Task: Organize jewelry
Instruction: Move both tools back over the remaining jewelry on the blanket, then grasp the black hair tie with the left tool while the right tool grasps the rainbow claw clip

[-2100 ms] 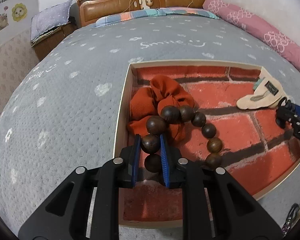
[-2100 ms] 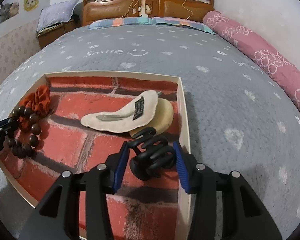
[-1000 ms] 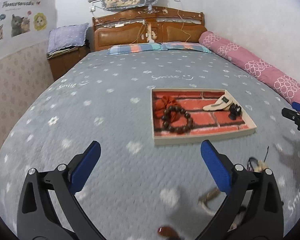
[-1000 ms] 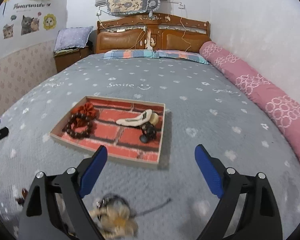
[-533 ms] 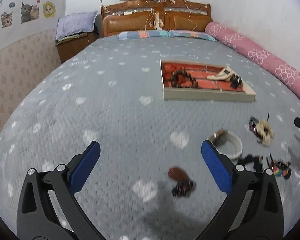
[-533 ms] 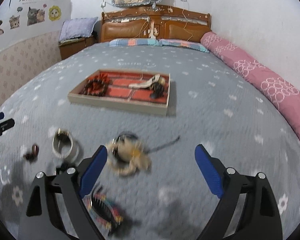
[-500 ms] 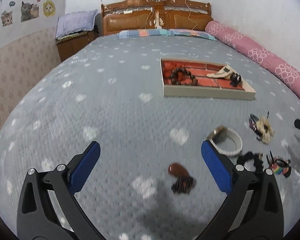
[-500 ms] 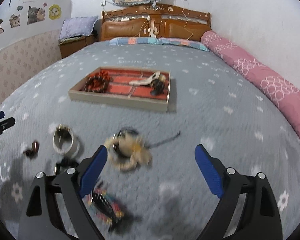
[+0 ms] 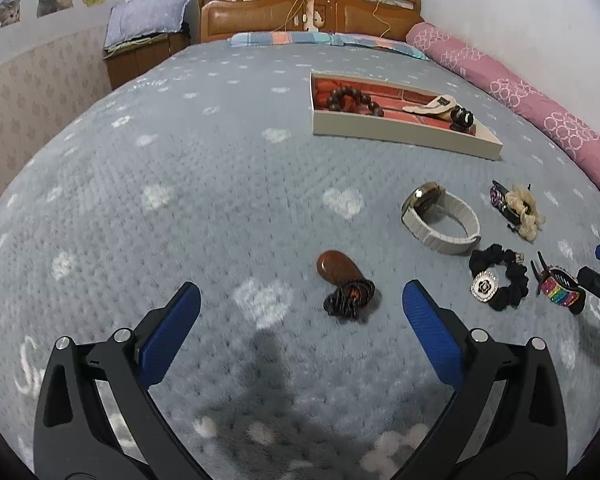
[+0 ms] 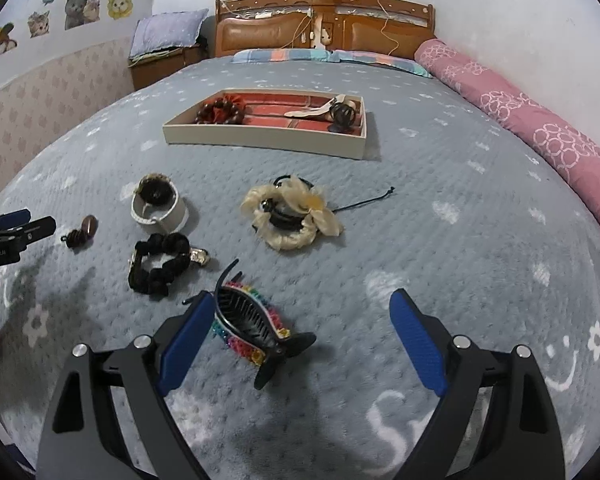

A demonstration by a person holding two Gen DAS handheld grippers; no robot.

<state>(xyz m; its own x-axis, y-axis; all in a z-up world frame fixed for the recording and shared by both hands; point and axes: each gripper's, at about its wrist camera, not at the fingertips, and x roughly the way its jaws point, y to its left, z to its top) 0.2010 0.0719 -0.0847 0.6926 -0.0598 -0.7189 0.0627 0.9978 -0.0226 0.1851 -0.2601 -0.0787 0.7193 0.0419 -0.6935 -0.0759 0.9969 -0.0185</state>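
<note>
The right hand-held gripper [image 10: 296,338] is angled downward over the bed [image 10: 440,184], jaws spread wide and empty. The rainbow hair claw clip [image 10: 252,330] lies on the bedspread just inside the left blue pad, nearer that pad than the right one. Its long axis runs diagonally, from upper left to lower right in the right wrist view, so the jaws do not yet straddle it squarely; a small shift toward the left pad's side appears necessary before closing.

The left hand-held gripper [image 9: 300,320] is likewise angled down, jaws apart and empty. The brown pendant with its coiled dark cord [image 9: 344,280] lies just ahead, between the pads' lines and closer to the right pad.

The tray [image 10: 260,140] sits well apart, farther up the bed, already holding a wooden bead bracelet [image 9: 354,100] and other items.
</note>
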